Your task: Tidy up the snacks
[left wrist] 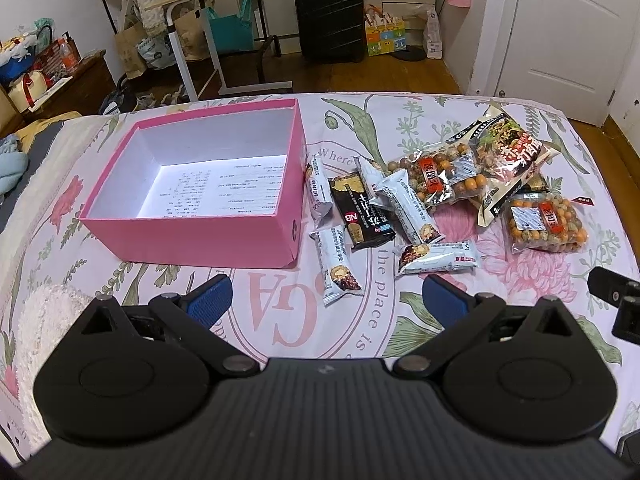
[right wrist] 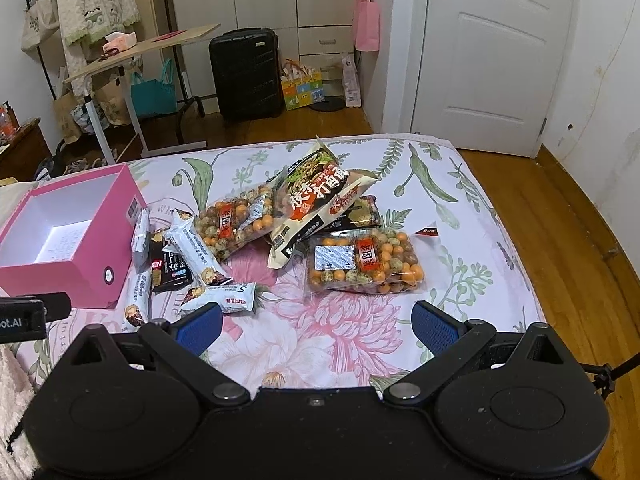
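Left wrist view: pink box (left wrist: 192,236) on the flowered bedspread (left wrist: 400,332), lid off, interior bare apart from print on its white floor.
Done: nothing packed yet, judging by the bare interior.
Left to do: every snack, all lying outside the box.
Bars: white bar packets (left wrist: 338,268) and a black wafer pack (left wrist: 362,216), just beside the box's right wall, one white packet touching it.
Nut bags: one clear bag of coated nuts (left wrist: 436,176) right of the bars, a second nut bag (left wrist: 546,224) farther right of the box.
Large pouch: noodle pouch (left wrist: 508,152) overlapping the first nut bag, well apart from the box.
Left gripper (left wrist: 326,300): spread wide, holding nothing, in front of the box's near right corner, facing the bars.
Right wrist view: right gripper (right wrist: 318,326) likewise spread wide and empty, right of the box, facing the second nut bag.
Likely first step: nearest bar packet into the box.
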Action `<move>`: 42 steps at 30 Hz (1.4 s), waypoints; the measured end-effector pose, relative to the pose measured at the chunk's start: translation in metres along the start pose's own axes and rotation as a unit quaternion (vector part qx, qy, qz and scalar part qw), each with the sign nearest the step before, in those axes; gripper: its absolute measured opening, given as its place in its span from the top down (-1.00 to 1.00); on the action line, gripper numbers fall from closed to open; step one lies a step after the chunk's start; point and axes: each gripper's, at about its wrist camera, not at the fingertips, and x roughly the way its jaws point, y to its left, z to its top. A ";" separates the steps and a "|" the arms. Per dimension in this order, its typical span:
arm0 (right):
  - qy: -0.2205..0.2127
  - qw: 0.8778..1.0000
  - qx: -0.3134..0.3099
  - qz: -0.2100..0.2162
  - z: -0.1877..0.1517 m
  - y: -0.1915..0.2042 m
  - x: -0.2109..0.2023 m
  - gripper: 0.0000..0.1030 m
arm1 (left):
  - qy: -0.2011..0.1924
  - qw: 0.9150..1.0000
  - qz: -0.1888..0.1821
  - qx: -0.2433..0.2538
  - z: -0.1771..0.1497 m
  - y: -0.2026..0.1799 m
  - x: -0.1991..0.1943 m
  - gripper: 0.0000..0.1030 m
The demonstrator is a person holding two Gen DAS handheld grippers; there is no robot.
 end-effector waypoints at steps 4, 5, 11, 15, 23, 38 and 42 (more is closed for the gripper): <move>0.000 1.000 -0.002 0.001 -0.001 0.001 0.000 -0.98 | 0.001 1.000 0.002 -0.006 -0.001 0.005 0.003 -1.00; 0.000 1.000 -0.003 0.002 -0.001 0.001 0.001 -0.98 | 0.000 1.000 0.003 -0.008 -0.001 0.007 0.003 -1.00; 0.001 1.000 -0.005 0.004 -0.001 0.002 0.002 -0.98 | 0.001 1.000 0.005 -0.014 -0.001 0.011 0.004 -1.00; 0.002 1.000 -0.007 0.006 -0.002 0.003 0.003 -0.98 | 0.001 1.000 0.006 -0.010 -0.002 0.011 0.003 -1.00; 0.002 1.000 -0.008 0.008 -0.003 0.005 0.003 -0.98 | 0.002 1.000 0.004 -0.009 -0.004 0.011 0.002 -1.00; -0.020 0.996 -0.067 0.059 0.001 0.016 -0.006 -0.98 | 0.010 1.000 -0.018 -0.017 0.003 0.013 0.011 -0.95; -0.032 0.993 -0.077 0.077 0.002 0.018 -0.001 -0.98 | -0.013 1.000 -0.018 -0.015 0.005 0.017 0.014 -0.94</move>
